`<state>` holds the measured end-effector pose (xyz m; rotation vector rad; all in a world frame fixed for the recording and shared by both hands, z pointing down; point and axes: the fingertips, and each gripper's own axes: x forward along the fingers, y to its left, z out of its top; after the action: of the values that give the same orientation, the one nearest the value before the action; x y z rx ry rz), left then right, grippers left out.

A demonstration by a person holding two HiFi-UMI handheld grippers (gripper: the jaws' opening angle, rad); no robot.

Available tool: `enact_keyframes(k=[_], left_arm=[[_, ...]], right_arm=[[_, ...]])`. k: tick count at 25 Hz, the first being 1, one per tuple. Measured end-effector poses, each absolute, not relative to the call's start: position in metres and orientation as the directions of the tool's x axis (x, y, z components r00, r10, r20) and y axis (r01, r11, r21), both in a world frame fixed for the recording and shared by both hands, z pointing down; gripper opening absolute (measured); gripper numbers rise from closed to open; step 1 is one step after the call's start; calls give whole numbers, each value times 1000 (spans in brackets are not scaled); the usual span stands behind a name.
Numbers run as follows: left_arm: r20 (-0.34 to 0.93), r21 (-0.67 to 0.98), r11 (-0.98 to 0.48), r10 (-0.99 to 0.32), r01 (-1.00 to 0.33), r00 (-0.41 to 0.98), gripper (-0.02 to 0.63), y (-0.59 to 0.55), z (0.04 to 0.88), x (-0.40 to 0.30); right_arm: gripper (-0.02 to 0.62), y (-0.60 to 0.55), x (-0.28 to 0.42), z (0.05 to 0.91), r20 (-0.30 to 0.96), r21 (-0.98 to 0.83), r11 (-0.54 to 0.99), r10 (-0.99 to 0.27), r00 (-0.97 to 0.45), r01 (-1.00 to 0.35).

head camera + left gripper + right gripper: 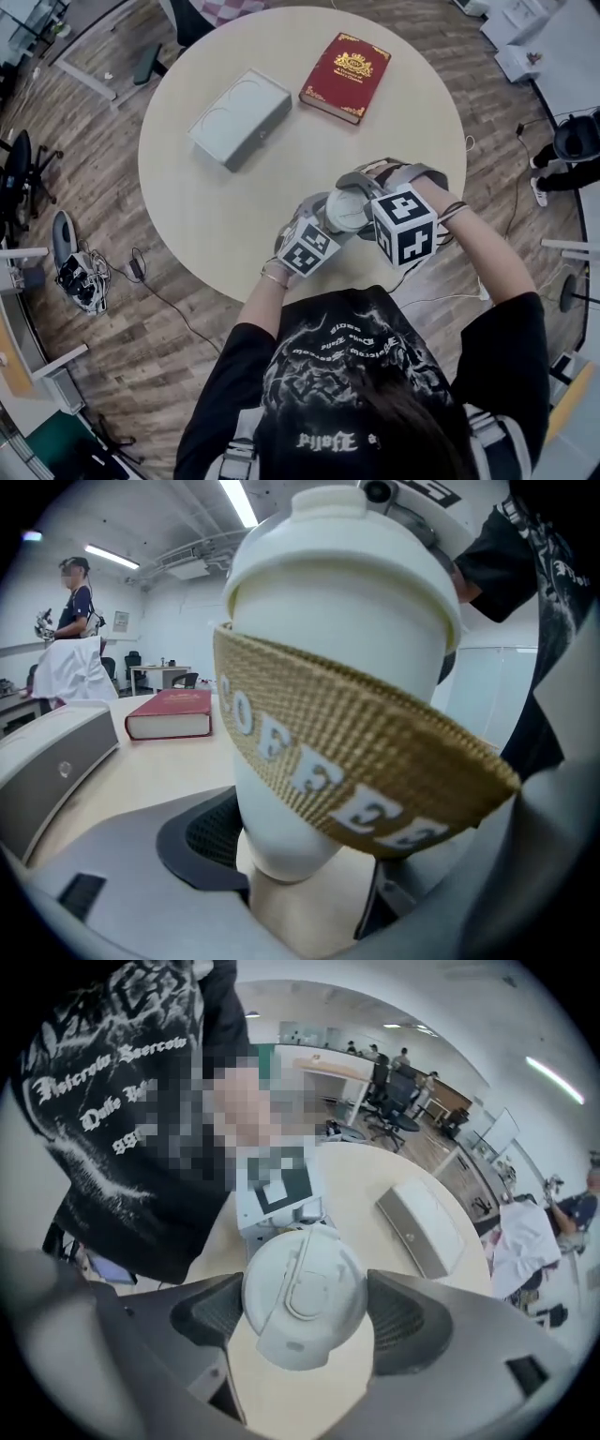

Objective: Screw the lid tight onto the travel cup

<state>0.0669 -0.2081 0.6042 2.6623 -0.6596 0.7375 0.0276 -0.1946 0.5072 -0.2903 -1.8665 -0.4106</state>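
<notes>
Most of travel cup [337,639] hidden by left gripper [300,874] jaws clamping it; right gripper [305,1314] jaws clasp lid [349,208].

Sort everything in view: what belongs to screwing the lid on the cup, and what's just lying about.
Job: travel cup, gripped by the left gripper; lid, between the right gripper's pads.
Lying about: red book; grey case, both on the table.

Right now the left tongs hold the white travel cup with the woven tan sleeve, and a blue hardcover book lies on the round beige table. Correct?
No: the hardcover book is red, not blue, as the head view shows. The left tongs do hold the white travel cup; the book lies on the round beige table.
</notes>
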Motion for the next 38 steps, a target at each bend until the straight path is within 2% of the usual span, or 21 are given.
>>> enact_keyframes(k=[4,6,12,15,21,24,27,30,34,38], left_arm=[[555,148,-836,-372,-529,743,399,-211,606,67],[562,131,-844,-369,-520,741,400,-209,606,68],[547,87,-870,-366,-485,753,402,-203,607,71],[536,119,-869,-351,-480,768,402,-200,607,70],[528,151,-831,-389,-535,755,403,-199,606,60],[532,149,-822,-402,-550,745,403,-194,598,50],[511,157,-795,-442,-586,737,403,-189,587,37],[478,167,-754,-502,-636,721,403,-184,574,23],[455,165,-706,-565,-688,688,402,-168,564,5],[423,192,-647,-624,-738,657,402,-145,559,-8]], right_arm=[[414,-200,14,501,901,110,985,-41,-432,136],[414,-199,13,499,888,118,991,-76,-453,65],[417,-191,19,503,890,158,986,-116,-442,59],[422,-190,18,499,865,164,986,-141,-482,6],[428,-197,25,462,680,83,946,-283,-676,-313],[428,-205,40,435,547,58,883,-418,-725,-466],[431,-211,63,417,431,54,797,-562,-706,-602],[428,-204,86,418,350,46,726,-655,-670,-686],[426,-186,108,434,314,59,664,-721,-617,-745],[426,-164,125,464,307,-18,593,-763,-569,-805]])
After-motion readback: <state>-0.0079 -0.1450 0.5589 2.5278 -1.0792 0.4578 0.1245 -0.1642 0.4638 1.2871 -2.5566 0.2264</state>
